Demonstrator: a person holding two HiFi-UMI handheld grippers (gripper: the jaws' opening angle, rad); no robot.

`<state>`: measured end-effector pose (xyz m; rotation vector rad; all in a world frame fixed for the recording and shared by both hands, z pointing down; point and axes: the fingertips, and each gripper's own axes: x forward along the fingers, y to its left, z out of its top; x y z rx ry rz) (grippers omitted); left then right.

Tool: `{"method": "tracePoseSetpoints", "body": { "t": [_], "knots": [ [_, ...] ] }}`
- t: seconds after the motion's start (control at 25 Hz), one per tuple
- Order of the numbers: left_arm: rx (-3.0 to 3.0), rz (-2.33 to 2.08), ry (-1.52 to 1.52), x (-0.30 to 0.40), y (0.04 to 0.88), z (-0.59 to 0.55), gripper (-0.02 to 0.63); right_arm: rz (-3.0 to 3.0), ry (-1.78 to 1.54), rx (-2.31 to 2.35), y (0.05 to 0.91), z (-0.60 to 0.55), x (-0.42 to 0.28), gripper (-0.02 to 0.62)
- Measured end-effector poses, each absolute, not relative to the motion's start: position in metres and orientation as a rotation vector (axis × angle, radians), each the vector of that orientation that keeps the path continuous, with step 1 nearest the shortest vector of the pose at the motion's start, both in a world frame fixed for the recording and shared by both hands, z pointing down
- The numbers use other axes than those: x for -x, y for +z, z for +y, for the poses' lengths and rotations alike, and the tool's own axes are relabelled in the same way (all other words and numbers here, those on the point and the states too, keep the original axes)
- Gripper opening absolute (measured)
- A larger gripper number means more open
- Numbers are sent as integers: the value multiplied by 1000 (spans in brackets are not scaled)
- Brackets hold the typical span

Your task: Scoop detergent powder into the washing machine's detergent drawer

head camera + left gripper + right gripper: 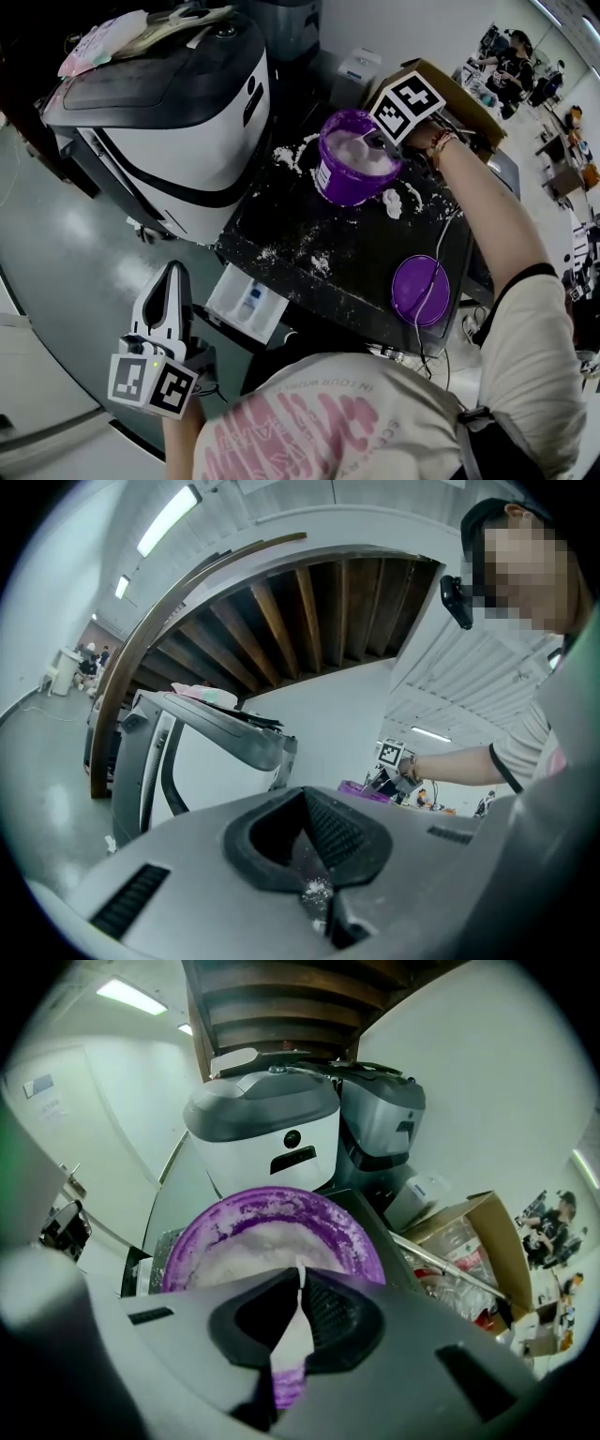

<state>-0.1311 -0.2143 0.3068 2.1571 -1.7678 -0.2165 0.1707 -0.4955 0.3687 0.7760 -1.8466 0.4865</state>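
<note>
Over the dark desk, right gripper points steeply down into purple detergent tub; jaws nearly together, clamped on thin white scoop handle above the powder. Left gripper hangs low beside the desk, jaws together, empty, powder-specked. White detergent drawer sits at desk's near edge, purple lid lies near.

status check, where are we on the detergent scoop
Left gripper shut, empty. Right gripper over purple tub, shut on thin white sliver, maybe scoop handle. Detergent drawer unobstructed; spilled powder on table.
</note>
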Motion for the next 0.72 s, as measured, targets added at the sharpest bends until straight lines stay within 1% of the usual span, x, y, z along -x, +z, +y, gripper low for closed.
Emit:
{"method": "tracePoseSetpoints", "body": {
  "t": [0.16, 0.6, 0.72],
  "knots": [
    [-2158, -1768, -217, 130, 307, -213, 3, -1846, 436, -785, 364, -500, -167, 5],
    [-2140, -1794, -212, 136, 309, -206, 3, -1823, 414, -756, 367, -507, -158, 2],
    [-2135, -1800, -212, 137, 309, -205, 3, -1856, 453, -718, 369, -501, -151, 0]
  ]
}}
